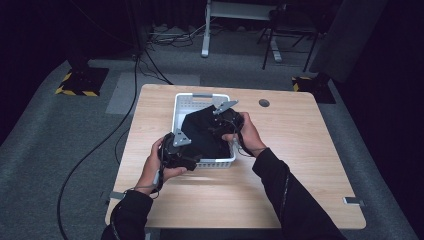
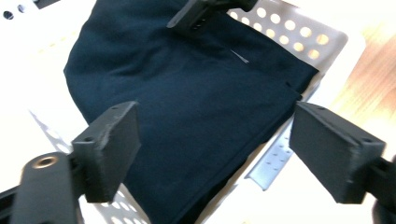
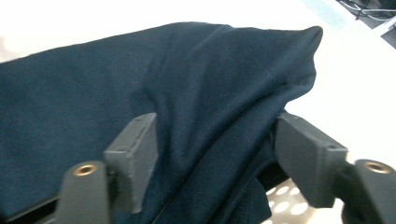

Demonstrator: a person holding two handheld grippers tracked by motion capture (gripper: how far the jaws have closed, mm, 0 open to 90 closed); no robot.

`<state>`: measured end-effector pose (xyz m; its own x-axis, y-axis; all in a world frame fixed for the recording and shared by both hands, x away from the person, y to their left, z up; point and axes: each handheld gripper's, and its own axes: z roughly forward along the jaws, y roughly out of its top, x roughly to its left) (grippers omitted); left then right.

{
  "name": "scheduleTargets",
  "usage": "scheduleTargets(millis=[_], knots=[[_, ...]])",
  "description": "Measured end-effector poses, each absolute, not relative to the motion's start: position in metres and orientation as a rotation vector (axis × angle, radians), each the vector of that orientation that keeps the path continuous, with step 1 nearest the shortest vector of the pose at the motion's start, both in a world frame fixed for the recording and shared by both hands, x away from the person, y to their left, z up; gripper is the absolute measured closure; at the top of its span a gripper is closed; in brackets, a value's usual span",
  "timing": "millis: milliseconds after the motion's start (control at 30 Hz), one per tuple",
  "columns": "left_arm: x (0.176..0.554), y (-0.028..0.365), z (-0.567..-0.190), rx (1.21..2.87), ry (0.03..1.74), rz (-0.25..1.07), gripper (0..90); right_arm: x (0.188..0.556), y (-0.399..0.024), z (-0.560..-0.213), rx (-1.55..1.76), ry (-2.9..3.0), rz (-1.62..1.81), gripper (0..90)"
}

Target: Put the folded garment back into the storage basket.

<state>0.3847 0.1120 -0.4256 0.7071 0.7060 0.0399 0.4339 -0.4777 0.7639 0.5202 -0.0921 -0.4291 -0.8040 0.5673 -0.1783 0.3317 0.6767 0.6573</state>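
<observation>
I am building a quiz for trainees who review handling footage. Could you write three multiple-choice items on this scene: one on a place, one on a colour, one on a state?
1. Where does the dark navy folded cloth garment lie?
A. In the white perforated plastic basket
B. On the floor
C. At the table's right edge

2. What colour is the basket?
A. Red
B. White
C. Green

3. How do the jaws of the left gripper stand?
A. Clamped on the basket's rim
B. Apart, above the garment
C. Shut on a cable

Answers:
1. A: the high view shows the garment inside the basket on the light wooden table.
2. B: its perforated walls show white in the high view and the left gripper view.
3. B: the left gripper view shows a wide gap between its pads, which press on nothing.
</observation>
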Motion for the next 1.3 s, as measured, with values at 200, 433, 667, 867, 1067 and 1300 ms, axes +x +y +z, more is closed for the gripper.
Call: scheduleTargets(millis=[200,433,667,867,1067,1300], knots=[[0.376,0.101,-0.428,2.188,0.825,0.494,3.9,0.518,-0.093,-0.427,0.681,2.488,0.880,14.4],[0.367,0.093,-0.429,2.217,0.785,0.540,2.9,0.516,-0.094,-0.427,0.649,2.505,0.858,3.9],[0.357,0.087,-0.428,2.234,0.756,0.598,2.8,0.514,-0.097,-0.426,0.631,2.515,0.826,3.5],[0.350,0.085,-0.428,2.224,0.746,0.626,2.9,0.511,-0.102,-0.421,0.615,2.513,0.832,3.6],[0.344,0.083,-0.427,2.210,0.733,0.658,2.5,0.507,-0.108,-0.415,0.597,2.504,0.815,3.6],[0.341,0.079,-0.424,2.191,0.716,0.667,2.2,0.502,-0.117,-0.408,0.573,2.490,0.785,3.6]])
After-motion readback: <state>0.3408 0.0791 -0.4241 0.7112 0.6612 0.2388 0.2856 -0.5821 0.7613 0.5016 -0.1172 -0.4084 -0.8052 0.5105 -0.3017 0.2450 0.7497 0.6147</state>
